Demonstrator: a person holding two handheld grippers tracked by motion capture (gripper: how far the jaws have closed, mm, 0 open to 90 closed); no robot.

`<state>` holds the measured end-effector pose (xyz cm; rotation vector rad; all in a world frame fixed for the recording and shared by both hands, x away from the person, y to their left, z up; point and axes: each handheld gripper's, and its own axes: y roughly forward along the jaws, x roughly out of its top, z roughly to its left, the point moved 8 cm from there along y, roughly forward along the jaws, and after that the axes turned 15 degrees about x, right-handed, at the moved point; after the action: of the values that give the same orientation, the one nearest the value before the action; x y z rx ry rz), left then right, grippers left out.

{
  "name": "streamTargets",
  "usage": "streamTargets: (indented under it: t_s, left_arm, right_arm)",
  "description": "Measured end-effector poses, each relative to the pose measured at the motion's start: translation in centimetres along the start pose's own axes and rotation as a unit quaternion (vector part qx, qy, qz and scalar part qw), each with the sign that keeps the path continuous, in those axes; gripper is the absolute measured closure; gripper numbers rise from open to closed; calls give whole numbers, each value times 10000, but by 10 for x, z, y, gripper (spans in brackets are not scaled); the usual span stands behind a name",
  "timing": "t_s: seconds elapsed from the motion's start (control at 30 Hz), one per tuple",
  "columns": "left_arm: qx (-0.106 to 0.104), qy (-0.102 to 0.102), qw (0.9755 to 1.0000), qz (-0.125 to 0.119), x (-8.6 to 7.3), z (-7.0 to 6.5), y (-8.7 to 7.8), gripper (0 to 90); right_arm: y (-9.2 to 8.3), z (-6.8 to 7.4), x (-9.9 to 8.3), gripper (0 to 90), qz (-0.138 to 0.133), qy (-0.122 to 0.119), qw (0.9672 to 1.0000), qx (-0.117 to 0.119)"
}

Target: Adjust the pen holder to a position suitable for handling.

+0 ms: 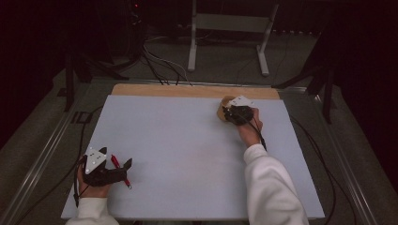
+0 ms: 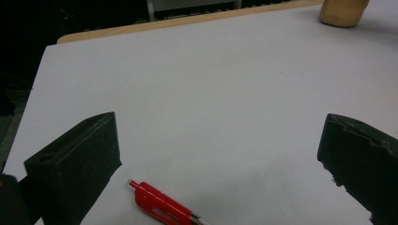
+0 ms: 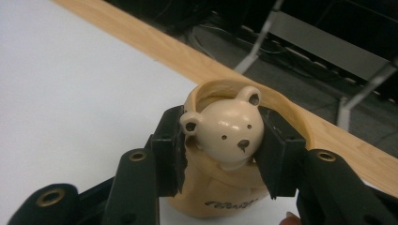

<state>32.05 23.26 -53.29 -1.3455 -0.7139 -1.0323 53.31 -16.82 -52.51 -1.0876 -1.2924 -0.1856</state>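
A tan bear-shaped pen holder (image 3: 220, 154) stands near the far edge of the white mat; in the high view the holder (image 1: 222, 108) peeks out beside my right gripper (image 1: 237, 114). My right gripper (image 3: 220, 145) is shut on the bear's head, one black pad on each side. A red pen (image 2: 162, 205) lies on the mat near the front left. My left gripper (image 2: 218, 154) rests there, open, jaws wide apart, with the pen (image 1: 120, 171) lying low between them. In the high view the left gripper (image 1: 105, 171) lies flat on the mat.
The white mat (image 1: 178, 150) covers a wooden table whose bare strip (image 1: 187, 90) runs along the far edge. Cables and a metal stand (image 1: 230, 28) sit on the floor beyond. The holder (image 2: 342, 11) shows far off in the left gripper view.
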Motion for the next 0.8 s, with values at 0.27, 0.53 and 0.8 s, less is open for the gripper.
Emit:
streamTargets:
  t_s: [0.27,0.53,0.8]
  left_arm:
    - [-8,-9,10000,2,0,0,0,2]
    - [-14,-13,10000,13,-1,-1,0,2]
    - [-19,-10,10000,24,-1,-1,1,2]
  right_arm:
    - [-5,36,2,561,199,-353,9986,346]
    - [-17,80,3,561,227,-554,9947,832]
    - [-35,139,2,561,353,-941,9854,1375]
